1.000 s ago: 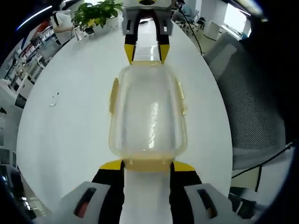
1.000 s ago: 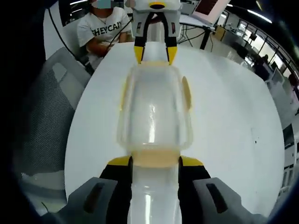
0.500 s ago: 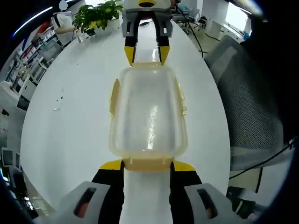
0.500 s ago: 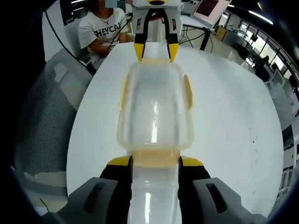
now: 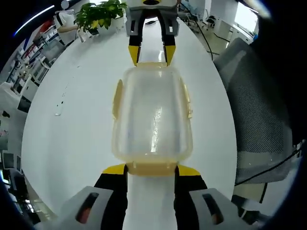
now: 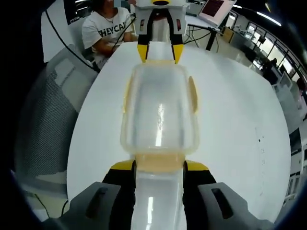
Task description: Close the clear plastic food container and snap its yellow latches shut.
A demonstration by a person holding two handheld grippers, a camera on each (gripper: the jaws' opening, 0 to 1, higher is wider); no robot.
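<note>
The clear plastic container [image 5: 151, 115] lies lengthwise between my two grippers over the white table [image 5: 72, 124], its lid on top. My left gripper [image 5: 152, 168] is shut on the yellow end latch [image 5: 151, 167] nearest its camera. My right gripper [image 5: 151, 56] faces it from the far end, its yellow tips at the opposite latch. In the right gripper view the same container [image 6: 159, 108] runs from my right gripper [image 6: 159, 165], shut on its near latch [image 6: 159, 163], to the left gripper [image 6: 159, 53]. Yellow side latches [image 5: 116, 98] [image 6: 192, 93] stick out from the long sides.
A potted plant [image 5: 98, 14] stands at the table's far end. A grey mesh chair [image 5: 259, 105] sits beside the table edge. A seated person in a white T-shirt [image 6: 108, 28] is beyond the table, with another mesh chair [image 6: 48, 110] nearby.
The background has slid slightly in both views, so the cameras have moved a little. The container keeps the same place between the two grippers.
</note>
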